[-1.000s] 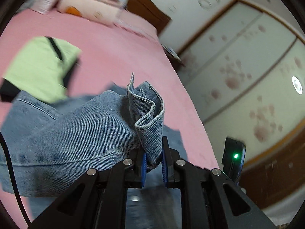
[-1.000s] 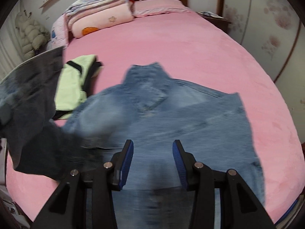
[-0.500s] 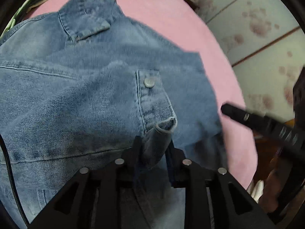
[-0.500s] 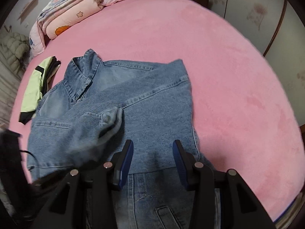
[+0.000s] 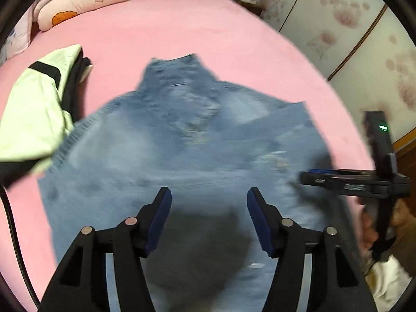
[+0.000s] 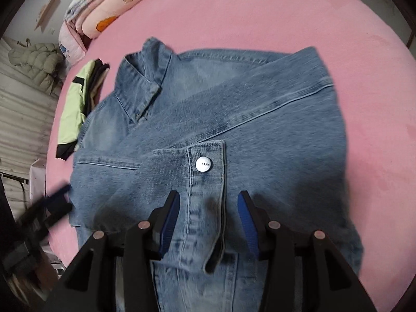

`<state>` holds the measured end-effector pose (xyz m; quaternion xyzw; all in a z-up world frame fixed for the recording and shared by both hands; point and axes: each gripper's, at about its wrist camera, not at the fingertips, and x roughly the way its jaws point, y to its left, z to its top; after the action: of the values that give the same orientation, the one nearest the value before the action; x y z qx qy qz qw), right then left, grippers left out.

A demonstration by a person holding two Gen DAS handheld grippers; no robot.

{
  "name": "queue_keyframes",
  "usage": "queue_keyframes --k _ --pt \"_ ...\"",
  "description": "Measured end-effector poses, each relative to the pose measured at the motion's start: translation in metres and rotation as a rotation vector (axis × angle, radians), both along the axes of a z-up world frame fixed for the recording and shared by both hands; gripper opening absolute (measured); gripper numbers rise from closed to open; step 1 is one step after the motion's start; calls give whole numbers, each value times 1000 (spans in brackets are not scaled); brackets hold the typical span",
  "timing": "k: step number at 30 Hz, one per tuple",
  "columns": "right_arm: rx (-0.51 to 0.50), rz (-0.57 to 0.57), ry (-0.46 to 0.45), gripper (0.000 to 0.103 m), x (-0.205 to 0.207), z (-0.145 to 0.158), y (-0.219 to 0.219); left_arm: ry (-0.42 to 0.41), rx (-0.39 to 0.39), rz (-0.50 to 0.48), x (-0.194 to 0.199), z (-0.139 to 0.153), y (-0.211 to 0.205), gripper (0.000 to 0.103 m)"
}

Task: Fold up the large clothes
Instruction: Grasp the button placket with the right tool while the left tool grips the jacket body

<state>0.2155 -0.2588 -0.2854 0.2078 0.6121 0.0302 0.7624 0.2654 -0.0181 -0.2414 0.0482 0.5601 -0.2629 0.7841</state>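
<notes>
Denim fills both views: a faded blue denim jacket (image 6: 254, 119) lies spread on the pink bed (image 6: 286, 13), collar toward the pillows, with one sleeve folded diagonally across its body. The sleeve's buttoned cuff (image 6: 205, 182), fastened by a round silver metal button (image 6: 203, 164), lies flat between the fingers of the right tool (image 6: 208, 221), whose blue-padded jaws stand apart on either side of the cuff without pinching it. In the left wrist view the jacket (image 5: 182, 143) is blurred; the left tool (image 5: 209, 215) hangs above its lower part with jaws spread wide and nothing between them. The right tool (image 5: 345, 182) shows at that view's right edge, over the jacket's edge. Just beside the jacket's collar side lies a folded pale green garment with black trim (image 5: 33, 111), near the jacket's shoulder; whether they touch is unclear. A stack of folded pink and patterned quilts (image 6: 104, 7) sits at the head of the bed, well apart from the jacket.
</notes>
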Motion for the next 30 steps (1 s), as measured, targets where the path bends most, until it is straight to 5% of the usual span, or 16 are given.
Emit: queue_keyframes --k 6,10,13,15,25,30 --pt "-49 37 27 47 12 -25 14 98 141 -80 69 -53 21 59" --pt "-147 84 4 46 14 -28 28 138 138 -121 87 -67 23 59" --pt "-215 130 -25 29 13 -24 41 179 151 -168 94 -80 22 59" --pt "-196 155 -56 4 10 -15 47 201 162 -206 94 -85 23 59" --pt "-92 360 -297 4 -29 77 106 306 115 -343 91 -83 52 59" --pt "-171 288 -320 4 -25 88 99 325 76 -323 107 -84 46 59"
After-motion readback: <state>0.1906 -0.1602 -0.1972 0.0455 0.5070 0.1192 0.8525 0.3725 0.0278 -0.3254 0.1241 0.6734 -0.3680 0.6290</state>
